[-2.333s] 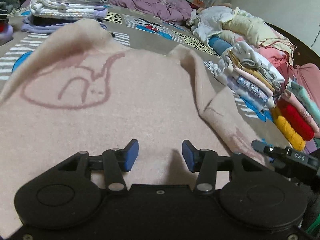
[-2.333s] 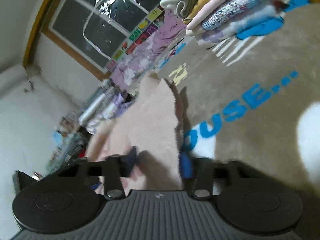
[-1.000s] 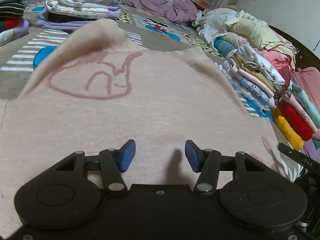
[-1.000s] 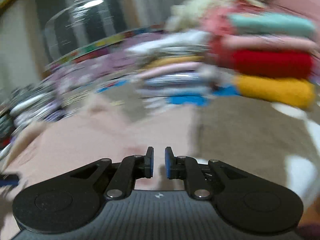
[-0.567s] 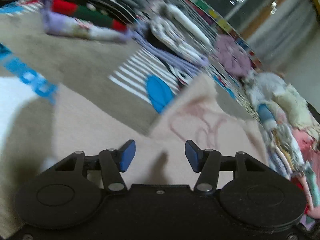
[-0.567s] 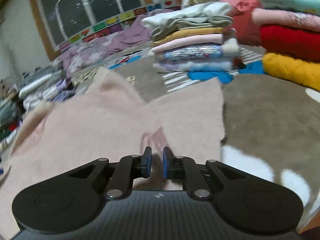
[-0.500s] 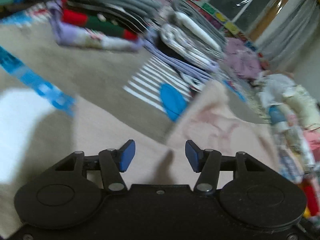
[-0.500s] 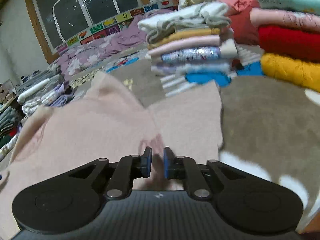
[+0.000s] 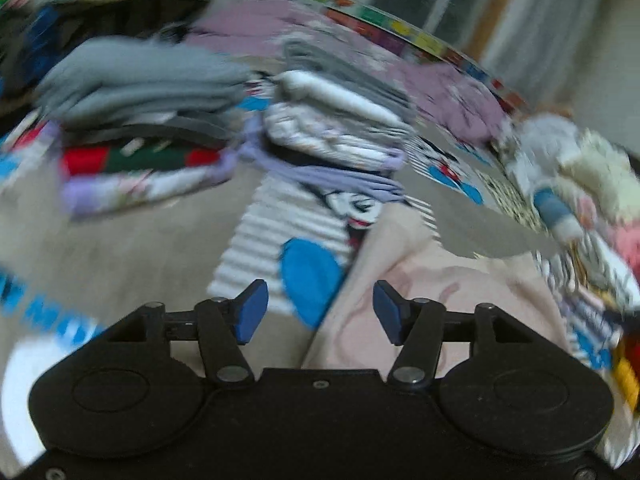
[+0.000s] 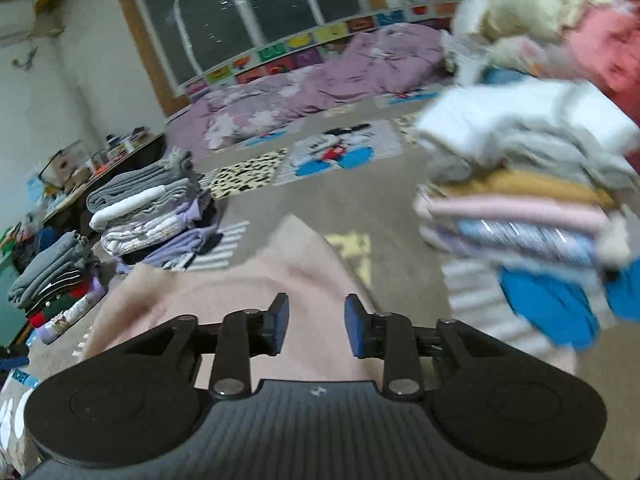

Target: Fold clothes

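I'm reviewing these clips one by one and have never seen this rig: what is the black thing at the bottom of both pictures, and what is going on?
Each black shape is a handheld two-finger claw carried by a person, with a camera looking along its blue-padded fingers. One picture comes from the left claw, the other from the right claw. Both are open and hold nothing. A pale pink garment lies spread on the patterned carpet. Stacks of folded clothes stand around it.

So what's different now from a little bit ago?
The right gripper, nearly shut half a second ago, has opened its fingers over the pink sweater. The left gripper swung left, to the sweater's edge by the rug's blue patch. It stayed open, and the sweater stayed flat.
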The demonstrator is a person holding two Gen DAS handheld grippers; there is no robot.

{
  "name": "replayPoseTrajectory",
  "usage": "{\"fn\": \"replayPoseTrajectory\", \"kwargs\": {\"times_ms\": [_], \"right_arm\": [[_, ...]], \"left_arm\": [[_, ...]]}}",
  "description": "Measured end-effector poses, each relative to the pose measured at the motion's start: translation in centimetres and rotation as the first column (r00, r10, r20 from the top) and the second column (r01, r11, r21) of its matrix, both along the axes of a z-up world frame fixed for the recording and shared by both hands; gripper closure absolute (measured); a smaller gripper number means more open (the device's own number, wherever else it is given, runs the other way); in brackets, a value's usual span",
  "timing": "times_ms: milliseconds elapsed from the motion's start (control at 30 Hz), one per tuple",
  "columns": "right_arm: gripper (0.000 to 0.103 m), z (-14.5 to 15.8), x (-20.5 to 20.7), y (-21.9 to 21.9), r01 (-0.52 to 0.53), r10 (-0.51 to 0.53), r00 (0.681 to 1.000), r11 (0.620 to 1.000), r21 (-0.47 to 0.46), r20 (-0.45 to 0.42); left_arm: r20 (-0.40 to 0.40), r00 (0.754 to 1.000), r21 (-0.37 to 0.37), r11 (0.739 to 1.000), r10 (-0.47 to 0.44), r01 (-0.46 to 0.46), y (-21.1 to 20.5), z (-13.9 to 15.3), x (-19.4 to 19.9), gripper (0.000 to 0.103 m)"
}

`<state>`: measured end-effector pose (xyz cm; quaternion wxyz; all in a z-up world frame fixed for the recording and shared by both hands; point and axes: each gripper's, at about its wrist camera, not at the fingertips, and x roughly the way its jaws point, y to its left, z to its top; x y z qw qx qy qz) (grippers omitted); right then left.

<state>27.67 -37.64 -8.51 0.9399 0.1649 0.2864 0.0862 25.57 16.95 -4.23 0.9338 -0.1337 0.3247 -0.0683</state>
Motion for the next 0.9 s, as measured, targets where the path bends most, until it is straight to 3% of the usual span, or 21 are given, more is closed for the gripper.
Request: {"fn": "replayPoseTrajectory", "kwargs": {"times_ms": [267, 467, 567, 600, 733, 767, 833, 867, 900], "right_arm": [[0.053, -0.2, 8.9, 2.9, -0.101, 0.099, 0.994, 0.991, -0.088, -0.037], [0.042, -2.5, 13.4, 3.6, -0.104, 0.095, 0.992, 0.988, -0.112, -0.078], [0.041, -3.6, 14.9, 3.3, -0.101, 0.092, 0.992, 0.991, -0.091, -0.091], [0.041, -4.0, 15.4, 3.2, -0.105, 0.097, 0.991, 0.991, -0.079, -0.097], [0.041, -5.6, 16.9, 2.7, -0.131, 0.129, 0.984, 0.991, -0.005, -0.123], [0.046, -6.1, 17.2, 2.4, -0.144, 0.147, 0.98, 0.989, 0.031, -0.131], [0.083, -7.0, 17.8, 1.9, -0.176, 0.196, 0.971, 0.974, 0.142, -0.137], [0.093, -7.2, 17.8, 1.3, -0.177, 0.204, 0.972, 0.963, 0.202, -0.119], [0.093, -7.3, 17.6, 0.6, -0.174, 0.204, 0.974, 0.949, 0.264, -0.094]], "left_arm": [[-0.087, 0.982, 0.134, 0.975, -0.165, 0.176, -4.8, -1.7, 10.1, 0.042], [-0.155, 0.971, 0.04, 0.981, -0.182, 0.191, -5.0, -4.4, 15.3, 0.042], [-0.172, 0.967, -0.009, 0.982, -0.187, 0.188, -4.9, -5.4, 16.8, 0.043], [-0.173, 0.966, -0.021, 0.982, -0.19, 0.19, -4.9, -5.7, 17.1, 0.047], [-0.164, 0.966, -0.105, 0.977, -0.202, 0.186, -4.2, -6.8, 17.6, 0.09], [-0.16, 0.966, -0.131, 0.974, -0.204, 0.184, -3.9, -7.0, 17.7, 0.095], [-0.137, 0.968, -0.211, 0.961, -0.208, 0.177, -2.8, -7.2, 17.6, 0.096], [-0.096, 0.974, -0.301, 0.938, -0.206, 0.169, -1.4, -6.9, 17.2, 0.096], [-0.055, 0.979, -0.376, 0.912, -0.198, 0.164, -0.1, -6.6, 16.9, 0.096]]}}
